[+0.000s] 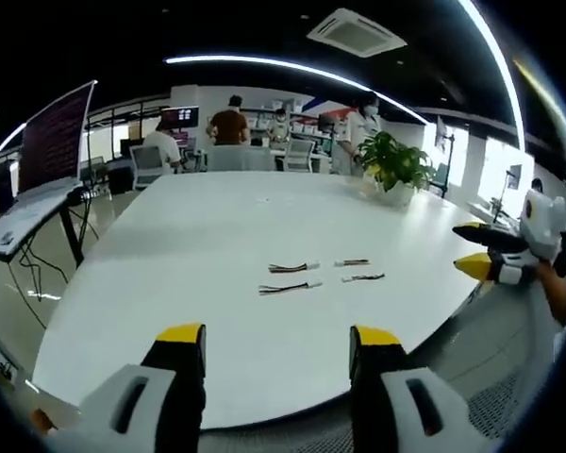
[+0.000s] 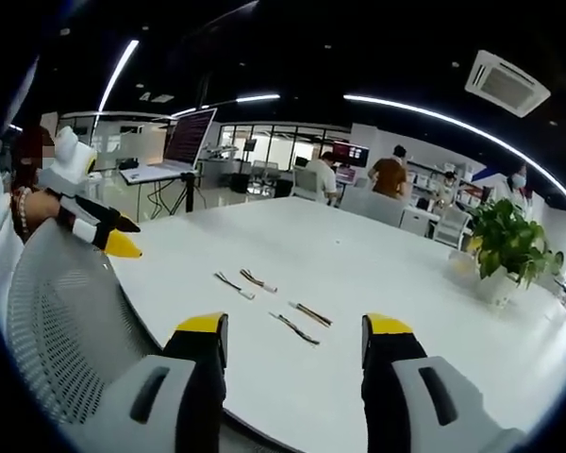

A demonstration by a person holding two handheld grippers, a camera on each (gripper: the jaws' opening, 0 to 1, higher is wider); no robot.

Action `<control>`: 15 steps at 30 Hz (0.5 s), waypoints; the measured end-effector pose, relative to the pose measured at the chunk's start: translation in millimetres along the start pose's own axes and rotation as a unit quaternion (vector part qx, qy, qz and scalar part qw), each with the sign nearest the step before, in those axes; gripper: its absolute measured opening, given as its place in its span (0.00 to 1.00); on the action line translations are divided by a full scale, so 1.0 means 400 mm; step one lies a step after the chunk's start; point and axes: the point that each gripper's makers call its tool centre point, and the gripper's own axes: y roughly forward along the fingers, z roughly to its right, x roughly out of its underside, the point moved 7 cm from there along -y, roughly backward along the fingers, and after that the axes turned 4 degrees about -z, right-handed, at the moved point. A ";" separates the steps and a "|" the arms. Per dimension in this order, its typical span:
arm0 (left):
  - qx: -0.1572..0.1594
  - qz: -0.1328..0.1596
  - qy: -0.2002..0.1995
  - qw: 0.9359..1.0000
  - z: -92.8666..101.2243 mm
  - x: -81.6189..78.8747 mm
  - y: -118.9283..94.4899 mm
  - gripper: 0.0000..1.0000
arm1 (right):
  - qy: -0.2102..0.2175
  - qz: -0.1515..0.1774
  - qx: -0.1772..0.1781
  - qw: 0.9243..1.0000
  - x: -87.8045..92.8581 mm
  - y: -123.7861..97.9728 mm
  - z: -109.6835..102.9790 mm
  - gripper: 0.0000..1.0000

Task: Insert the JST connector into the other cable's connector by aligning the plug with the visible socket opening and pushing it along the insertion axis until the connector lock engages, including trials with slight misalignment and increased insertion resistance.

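4 cables (image 1: 302, 274) lengthwise across table (image 1: 198, 236)

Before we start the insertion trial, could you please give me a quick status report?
Left gripper and right gripper open, empty, above the table. Four cables lie untouched, unmated. Nothing in the way.

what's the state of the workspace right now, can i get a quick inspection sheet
Surface: white table, bare apart from the items below.
Job's things: four short cables with connectors lying loose near the front edge, all unmated, none held.
Clutter: potted plant at the far side.
Grippers: left gripper open, above the near edge; right gripper open, also short of the cables.
Cables: laptop leads hang under a side stand.
Surroundings: mesh chair back, people at distant desks, ceiling light strips.
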 end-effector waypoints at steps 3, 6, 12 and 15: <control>0.005 -0.011 0.002 1.000 0.001 0.004 0.002 0.62 | -0.003 0.013 0.004 1.000 -0.006 -0.001 0.002 0.56; -0.001 -0.024 0.009 1.000 0.000 0.007 0.002 0.65 | -0.001 -0.014 -0.004 1.000 0.004 0.006 -0.001 0.57; 0.005 -0.032 0.016 0.999 0.001 0.010 0.003 0.70 | -0.001 -0.029 -0.001 1.000 0.007 0.009 0.002 0.59; 0.019 -0.036 0.017 0.999 0.005 0.011 0.005 0.70 | -0.003 -0.021 -0.001 1.000 0.003 0.005 0.000 0.58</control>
